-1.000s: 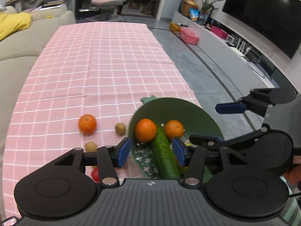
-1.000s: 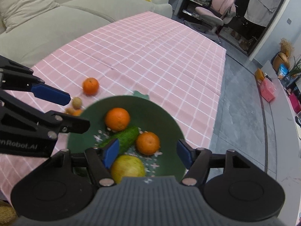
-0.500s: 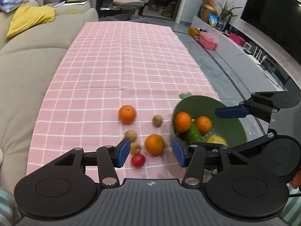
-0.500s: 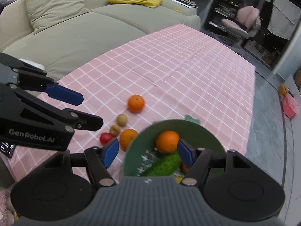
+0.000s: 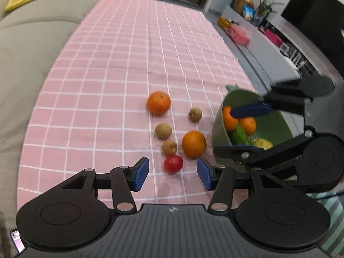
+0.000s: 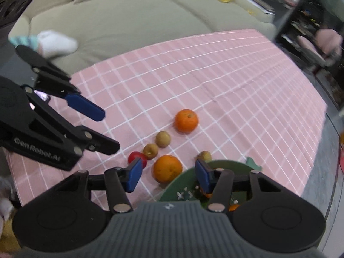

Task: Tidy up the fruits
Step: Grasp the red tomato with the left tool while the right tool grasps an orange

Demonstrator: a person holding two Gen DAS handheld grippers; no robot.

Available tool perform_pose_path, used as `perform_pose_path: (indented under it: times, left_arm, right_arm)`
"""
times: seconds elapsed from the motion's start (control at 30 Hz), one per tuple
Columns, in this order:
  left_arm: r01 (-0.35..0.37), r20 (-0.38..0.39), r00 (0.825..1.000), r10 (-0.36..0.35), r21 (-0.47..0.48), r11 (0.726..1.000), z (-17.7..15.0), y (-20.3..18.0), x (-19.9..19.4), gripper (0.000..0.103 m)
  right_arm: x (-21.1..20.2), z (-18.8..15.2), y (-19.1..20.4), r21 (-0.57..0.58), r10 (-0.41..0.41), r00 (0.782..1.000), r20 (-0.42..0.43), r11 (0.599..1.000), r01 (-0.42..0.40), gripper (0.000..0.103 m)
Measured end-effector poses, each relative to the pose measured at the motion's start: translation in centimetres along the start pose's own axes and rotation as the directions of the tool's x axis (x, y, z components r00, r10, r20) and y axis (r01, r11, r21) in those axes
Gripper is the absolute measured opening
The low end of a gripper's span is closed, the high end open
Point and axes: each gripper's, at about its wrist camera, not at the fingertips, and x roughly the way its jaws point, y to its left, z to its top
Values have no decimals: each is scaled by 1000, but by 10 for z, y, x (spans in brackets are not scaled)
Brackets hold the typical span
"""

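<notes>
Fruit lies in a loose cluster on the pink checked tablecloth, toward the near end of the table and close to its right-hand edge. Farthest from the near edge sits an orange. Nearer in are three small brown fruits: one out toward the bowl, one in the middle of the cluster, and one just beside a second, larger orange. A small red fruit lies closest to the near edge, just beside the last brown fruit.

At the table's right-hand edge stands a green bowl, which appears tipped in the left wrist view. Inside it are two more oranges, a green cucumber and something yellow, partly hidden.

The left gripper hangs with its blue pads spread wide apart, nothing between them; the red fruit shows in the gap, just ahead of the tips. The right gripper is likewise spread and holding nothing, poised over the bowl's rim with the larger orange seen between its pads. From the left wrist view its upper blue pad reaches across the bowl's mouth.

A beige sofa runs along the table's left-hand edge.
</notes>
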Motion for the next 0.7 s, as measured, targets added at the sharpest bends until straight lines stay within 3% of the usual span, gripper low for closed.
perform_pose_path:
  times: [0.2,0.47,0.7]
  left_arm:
    - [31,-60,998,-30,10,999,-5,7,23,58]
    - [66,-85,994,-67,-12,998,-5,12,44,58]
    - [93,-86,992,-95,-28,995,-4,15,57,56]
  right_arm:
    - [30,11,2,-172,46,995,-91,983,-61,50]
    - [59,17,-1,-282,90,978,-186,949,-141,50]
    - [83,23,-5,-345,114,952,-285,914,-212,50]
